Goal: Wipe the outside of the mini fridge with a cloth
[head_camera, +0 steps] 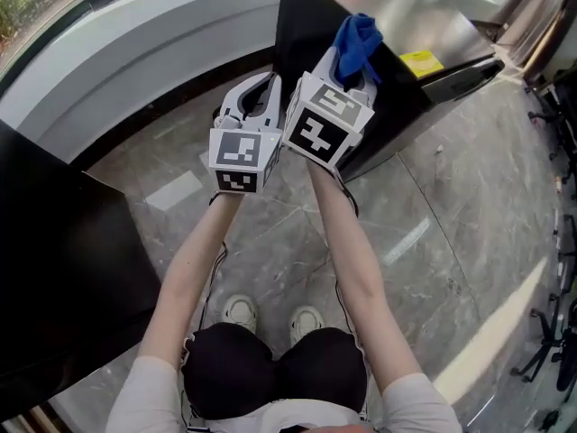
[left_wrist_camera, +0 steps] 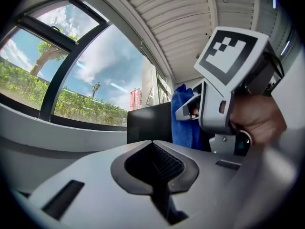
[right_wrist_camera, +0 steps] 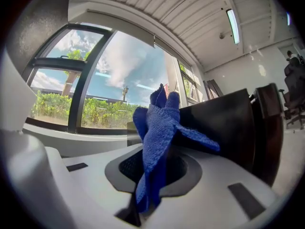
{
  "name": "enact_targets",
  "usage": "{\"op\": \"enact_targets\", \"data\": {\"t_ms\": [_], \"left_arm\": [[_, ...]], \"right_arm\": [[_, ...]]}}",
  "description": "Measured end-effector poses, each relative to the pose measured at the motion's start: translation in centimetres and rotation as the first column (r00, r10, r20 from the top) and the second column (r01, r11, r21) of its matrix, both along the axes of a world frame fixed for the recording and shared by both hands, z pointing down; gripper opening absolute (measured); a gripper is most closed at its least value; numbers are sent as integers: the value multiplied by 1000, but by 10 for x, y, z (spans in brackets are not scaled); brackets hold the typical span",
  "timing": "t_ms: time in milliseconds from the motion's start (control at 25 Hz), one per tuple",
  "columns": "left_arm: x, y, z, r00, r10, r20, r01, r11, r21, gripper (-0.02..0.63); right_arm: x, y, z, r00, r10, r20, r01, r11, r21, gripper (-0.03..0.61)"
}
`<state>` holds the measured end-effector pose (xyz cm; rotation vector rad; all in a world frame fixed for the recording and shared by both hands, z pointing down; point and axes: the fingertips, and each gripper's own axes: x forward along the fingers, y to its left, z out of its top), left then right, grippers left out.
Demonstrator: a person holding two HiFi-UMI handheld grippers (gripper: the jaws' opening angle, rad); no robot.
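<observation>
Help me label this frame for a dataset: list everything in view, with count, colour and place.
mini fridge: one, black sides, shiny top, just beyond the claws
sticker: one, yellow, on the fridge's top edge
cloth: one, blue, sticking up from the right claw
floor: grey marbled tiles, underfoot
window sill: one, pale grey, curved, upper left
black furniture: one, left edge; kind unclear
shoes: two, white, bottom centre
arms: two, bare, reaching forward
left claw: one, white, shut, empty
right claw: one, white, shut on the cloth
</observation>
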<state>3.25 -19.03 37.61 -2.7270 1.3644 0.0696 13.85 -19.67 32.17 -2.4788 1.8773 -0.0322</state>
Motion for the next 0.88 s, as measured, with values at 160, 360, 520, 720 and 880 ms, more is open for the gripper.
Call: {"op": "enact_targets", "data": {"t_ms": [160, 360, 520, 720, 880], "left_arm": [[13, 13, 3, 999, 46, -18, -46, 999, 2, 5], [10, 20, 2, 996, 55, -63, -55, 998, 4, 5], [12, 22, 0, 995, 52, -82, -52, 999, 1, 5], [28, 31, 5, 992, 72, -106, -73, 997, -11, 5], [43, 42, 7, 991, 99, -90, -100, 995, -6, 5]], "right_arm": [[9, 16, -6, 1000, 29, 9, -29, 999, 31, 83], [23, 37, -6, 997, 75, 29, -76, 997, 32, 83], [31, 53, -10, 996, 91, 27, -92, 995, 40, 83], [42, 76, -8, 994, 111, 1, -111, 994, 25, 83], [51, 93, -8, 992, 121, -34, -121, 993, 20, 83]]}}
